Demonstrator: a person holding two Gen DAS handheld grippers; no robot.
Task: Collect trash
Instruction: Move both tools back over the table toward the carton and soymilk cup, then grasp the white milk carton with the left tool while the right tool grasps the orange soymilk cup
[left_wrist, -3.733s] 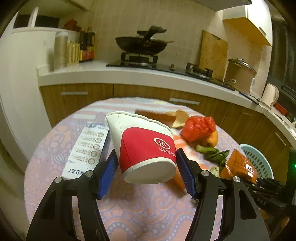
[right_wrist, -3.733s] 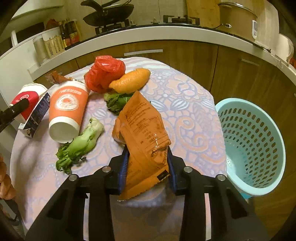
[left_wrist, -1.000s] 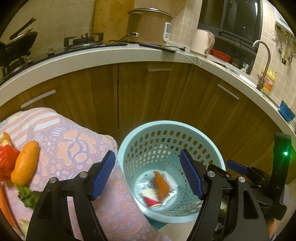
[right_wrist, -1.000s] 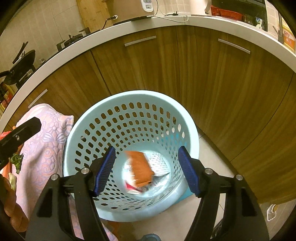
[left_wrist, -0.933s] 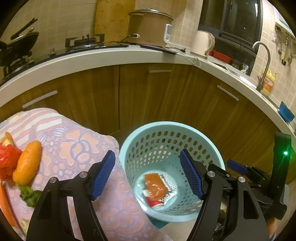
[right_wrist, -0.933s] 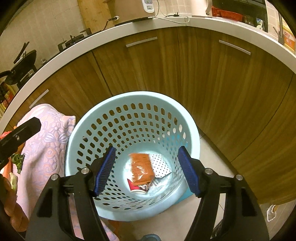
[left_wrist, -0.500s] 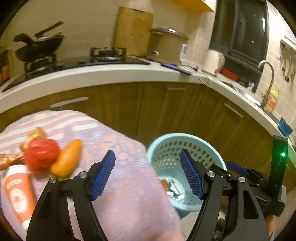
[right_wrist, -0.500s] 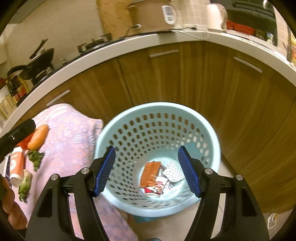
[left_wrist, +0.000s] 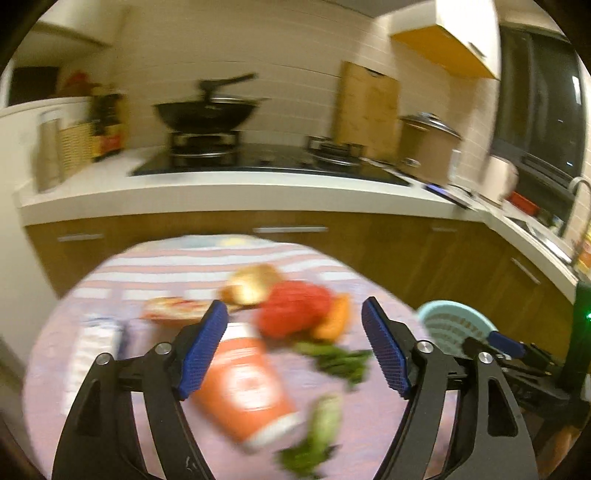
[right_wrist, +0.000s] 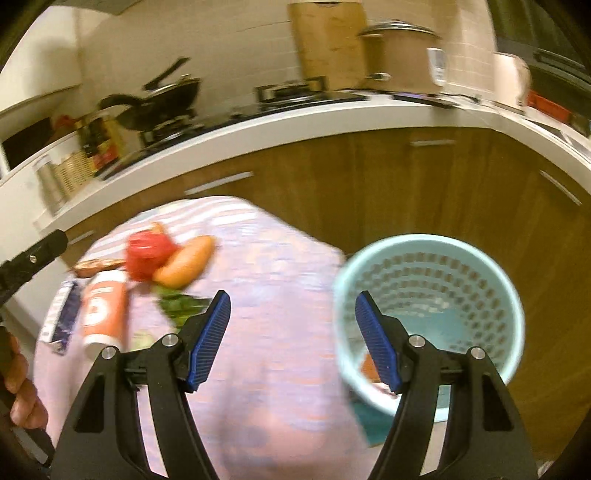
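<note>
Both views are motion-blurred. My left gripper (left_wrist: 295, 354) is open and empty above the round table, over an orange paper cup (left_wrist: 247, 384) lying on its side. Beyond it lie a red plastic bag (left_wrist: 293, 314), an orange peel (left_wrist: 334, 321), green vegetable scraps (left_wrist: 340, 362) and a white-and-blue carton (left_wrist: 92, 350). My right gripper (right_wrist: 293, 339) is open and empty above the table's right edge. The pale blue trash basket (right_wrist: 428, 258) stands on the floor to its right, with an orange wrapper (right_wrist: 369, 365) inside. The cup (right_wrist: 101, 306) and red bag (right_wrist: 147, 253) show at the left.
The table wears a pink patterned cloth (right_wrist: 266, 280). Wooden cabinets (right_wrist: 424, 184) and a white counter (left_wrist: 221, 192) with a wok (left_wrist: 207, 114) and a rice cooker (right_wrist: 399, 55) curve behind. The basket also shows at the right of the left wrist view (left_wrist: 454, 328).
Both grippers have swung left from over the basket back toward the table. The red cup and orange wrapper held 3.7 s ago now lie in the basket.
</note>
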